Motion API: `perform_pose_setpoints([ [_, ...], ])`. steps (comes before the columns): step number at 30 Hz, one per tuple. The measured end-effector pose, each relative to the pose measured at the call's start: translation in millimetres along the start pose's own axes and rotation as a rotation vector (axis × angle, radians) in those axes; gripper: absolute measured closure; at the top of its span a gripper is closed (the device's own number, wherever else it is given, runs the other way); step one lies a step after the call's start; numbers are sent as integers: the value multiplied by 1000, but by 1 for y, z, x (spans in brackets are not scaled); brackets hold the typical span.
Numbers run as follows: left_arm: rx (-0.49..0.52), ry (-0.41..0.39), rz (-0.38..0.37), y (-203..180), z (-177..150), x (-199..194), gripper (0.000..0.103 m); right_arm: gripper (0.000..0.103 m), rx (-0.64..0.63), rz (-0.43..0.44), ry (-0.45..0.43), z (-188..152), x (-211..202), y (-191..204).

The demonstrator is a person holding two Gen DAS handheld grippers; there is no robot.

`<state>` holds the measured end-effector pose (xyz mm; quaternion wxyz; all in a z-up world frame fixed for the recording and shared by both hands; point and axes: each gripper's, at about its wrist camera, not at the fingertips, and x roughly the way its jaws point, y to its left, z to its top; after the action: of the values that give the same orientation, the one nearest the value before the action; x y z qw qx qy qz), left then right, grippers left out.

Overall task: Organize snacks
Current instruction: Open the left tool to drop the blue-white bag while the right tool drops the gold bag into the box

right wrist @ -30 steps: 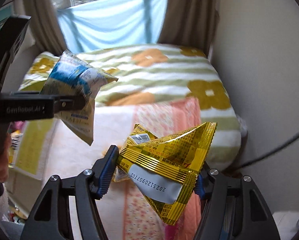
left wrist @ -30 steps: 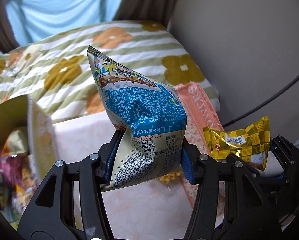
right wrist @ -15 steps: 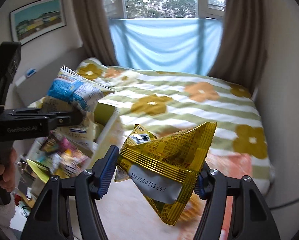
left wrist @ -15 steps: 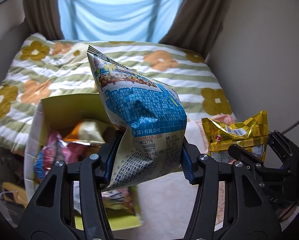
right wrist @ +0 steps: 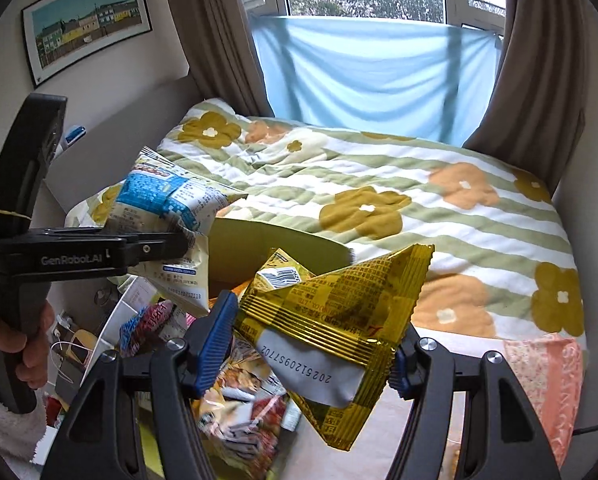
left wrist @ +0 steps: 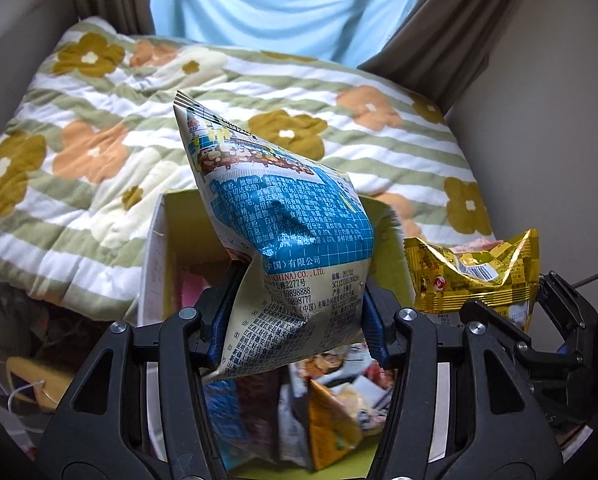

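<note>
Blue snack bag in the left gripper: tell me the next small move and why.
Probably lower it a little and open the left gripper. The blue snack bag hangs pinched above the open yellow box, which already holds other packets, so a release should drop it inside.

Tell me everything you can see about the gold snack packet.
The gold snack packet is a shiny, crinkled foil pouch with gold stripes, red print, a barcode and a white date panel. The right gripper is shut on it, holding it tilted in the air above the yellow-green box of snacks. Nothing else touches it.
</note>
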<state>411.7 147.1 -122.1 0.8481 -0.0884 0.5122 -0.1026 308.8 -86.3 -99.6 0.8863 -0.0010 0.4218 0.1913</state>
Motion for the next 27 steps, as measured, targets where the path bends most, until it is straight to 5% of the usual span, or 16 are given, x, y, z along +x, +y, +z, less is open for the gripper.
perform_pose_setpoints([
  [7, -19, 97, -54, 36, 5, 33, 46, 42, 35, -37, 67, 0, 30, 21],
  [9, -20, 94, -55, 40, 7, 34, 9, 42, 44, -51, 85, 0, 35, 24],
  [10, -22, 76, -53, 41, 8, 32, 1, 42, 47, -57, 93, -1, 36, 24],
  [27, -102, -19, 6, 61, -36, -29, 0, 42, 74, -57, 153, -2, 51, 22],
])
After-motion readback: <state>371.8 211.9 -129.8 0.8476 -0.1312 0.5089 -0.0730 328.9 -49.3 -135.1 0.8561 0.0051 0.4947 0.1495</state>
